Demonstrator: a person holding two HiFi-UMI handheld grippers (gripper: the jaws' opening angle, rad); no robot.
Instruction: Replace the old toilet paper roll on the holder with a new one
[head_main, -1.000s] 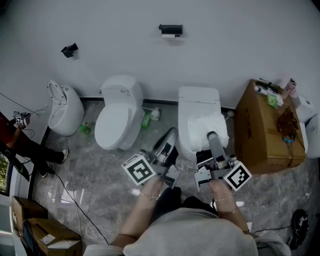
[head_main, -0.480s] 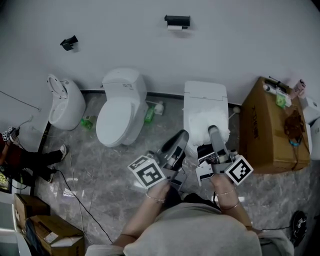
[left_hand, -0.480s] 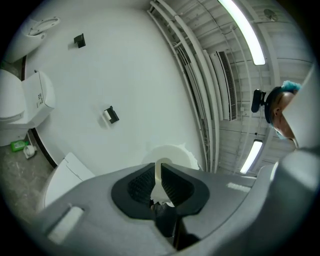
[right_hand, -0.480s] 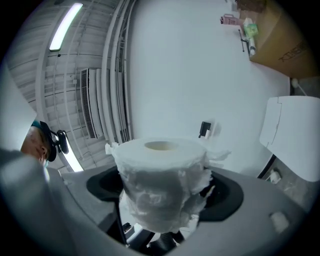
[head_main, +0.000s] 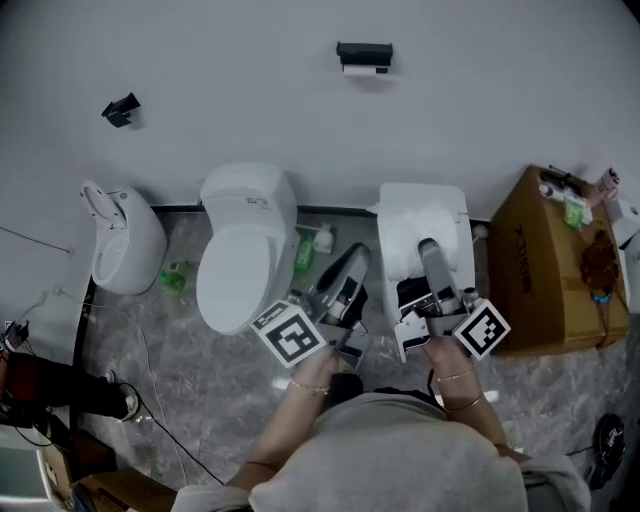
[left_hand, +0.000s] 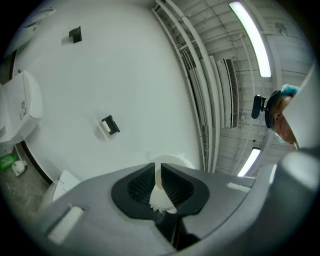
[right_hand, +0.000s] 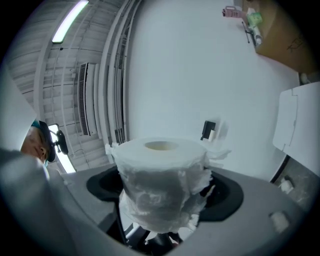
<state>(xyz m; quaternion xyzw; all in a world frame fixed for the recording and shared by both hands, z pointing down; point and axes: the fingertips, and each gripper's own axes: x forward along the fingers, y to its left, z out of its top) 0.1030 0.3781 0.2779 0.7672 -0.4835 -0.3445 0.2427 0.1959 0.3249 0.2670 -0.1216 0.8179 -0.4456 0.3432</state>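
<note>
The black paper holder hangs high on the white wall with a little white paper under it. It also shows as a small fixture ahead of the jaws in the left gripper view and in the right gripper view. My right gripper is shut on a full white toilet paper roll that stands upright with its core hole on top. My left gripper is shut, with a thin ragged scrap of white tissue pinched between its pads. Both grippers point up toward the wall, well short of the holder.
A white toilet stands left of my grippers, and another toilet's tank is just behind the roll. A third bowl is far left. A cardboard box with bottles stands at the right, bottles and cables lie on the floor.
Both grippers have been carried forward toward the wall and the toilets. The roll has stayed in the right gripper, and the left jaws have stayed shut.
</note>
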